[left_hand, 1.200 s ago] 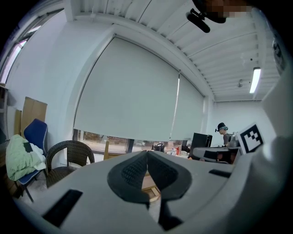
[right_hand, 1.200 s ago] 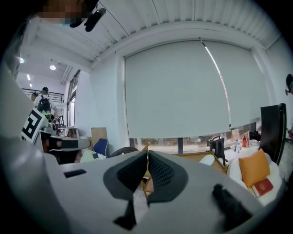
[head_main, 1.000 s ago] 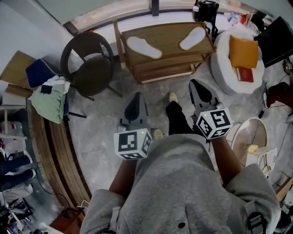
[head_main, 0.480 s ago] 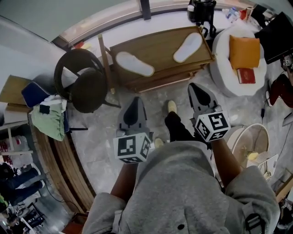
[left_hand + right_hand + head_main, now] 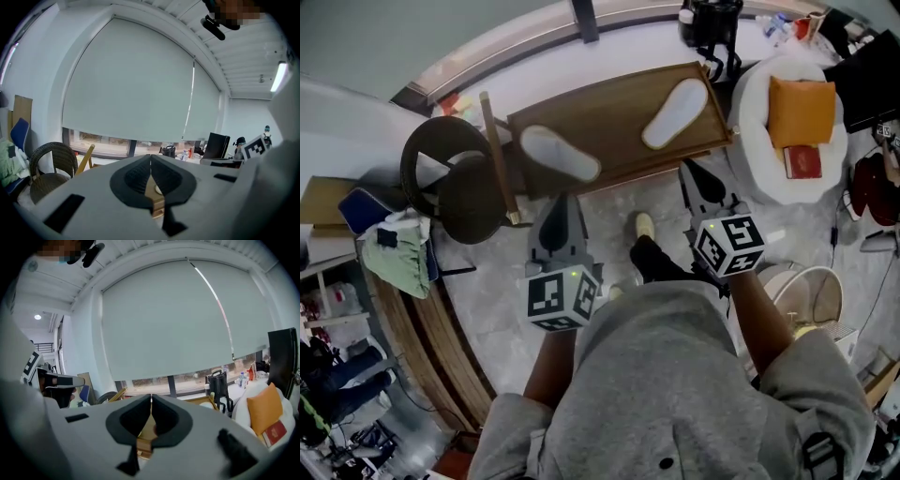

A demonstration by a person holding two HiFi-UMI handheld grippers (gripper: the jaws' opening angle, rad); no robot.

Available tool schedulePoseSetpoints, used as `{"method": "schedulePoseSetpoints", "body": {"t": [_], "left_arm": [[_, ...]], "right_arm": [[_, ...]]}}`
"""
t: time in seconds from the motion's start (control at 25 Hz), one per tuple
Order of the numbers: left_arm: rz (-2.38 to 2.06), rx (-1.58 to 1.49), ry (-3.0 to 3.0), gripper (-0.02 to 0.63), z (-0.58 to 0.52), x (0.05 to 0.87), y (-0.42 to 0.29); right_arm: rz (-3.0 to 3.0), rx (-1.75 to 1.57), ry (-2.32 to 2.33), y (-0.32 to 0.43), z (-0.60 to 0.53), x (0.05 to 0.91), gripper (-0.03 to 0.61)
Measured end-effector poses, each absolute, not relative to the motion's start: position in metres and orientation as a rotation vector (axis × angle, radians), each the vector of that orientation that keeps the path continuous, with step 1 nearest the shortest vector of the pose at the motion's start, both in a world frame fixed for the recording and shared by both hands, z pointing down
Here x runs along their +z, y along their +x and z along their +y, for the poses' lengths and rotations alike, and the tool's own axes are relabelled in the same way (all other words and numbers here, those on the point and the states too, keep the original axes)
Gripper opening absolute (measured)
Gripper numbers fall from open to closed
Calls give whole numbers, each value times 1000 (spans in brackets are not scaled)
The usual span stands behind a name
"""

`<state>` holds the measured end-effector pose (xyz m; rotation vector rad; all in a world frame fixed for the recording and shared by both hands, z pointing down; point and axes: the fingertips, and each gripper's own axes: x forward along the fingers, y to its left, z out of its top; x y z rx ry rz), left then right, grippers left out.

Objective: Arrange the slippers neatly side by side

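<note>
left gripper (image 5: 563,201) and right gripper (image 5: 689,170), both closed, are nearer the slippers (image 5: 560,153).

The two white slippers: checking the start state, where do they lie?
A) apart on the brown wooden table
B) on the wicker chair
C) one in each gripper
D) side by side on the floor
A: the left white slipper and the right white slipper rest apart on the brown wooden table.

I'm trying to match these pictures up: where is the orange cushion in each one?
Head view: orange cushion upper right, on the white seat.
Left gripper view: not in it.
Right gripper view: lower right, on that seat.
Shared landmark: the black bag by the window, in all three.
</note>
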<state>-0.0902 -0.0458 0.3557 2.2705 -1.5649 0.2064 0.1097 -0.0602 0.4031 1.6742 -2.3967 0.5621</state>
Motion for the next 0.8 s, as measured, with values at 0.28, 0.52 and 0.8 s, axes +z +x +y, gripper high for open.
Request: {"method": "schedulePoseSetpoints", "body": {"t": [0.28, 0.52, 0.8], "left_arm": [[-1586, 223, 2238, 15, -76, 360, -67], [-1651, 222, 2213, 14, -96, 358, -65], [-1719, 229, 2181, 14, -116, 356, -63]], "right_arm": [[-2397, 609, 1643, 131, -97, 414, 25], [-2417, 611, 1611, 142, -121, 418, 25], [-2451, 640, 1552, 149, -151, 432, 25]]}}
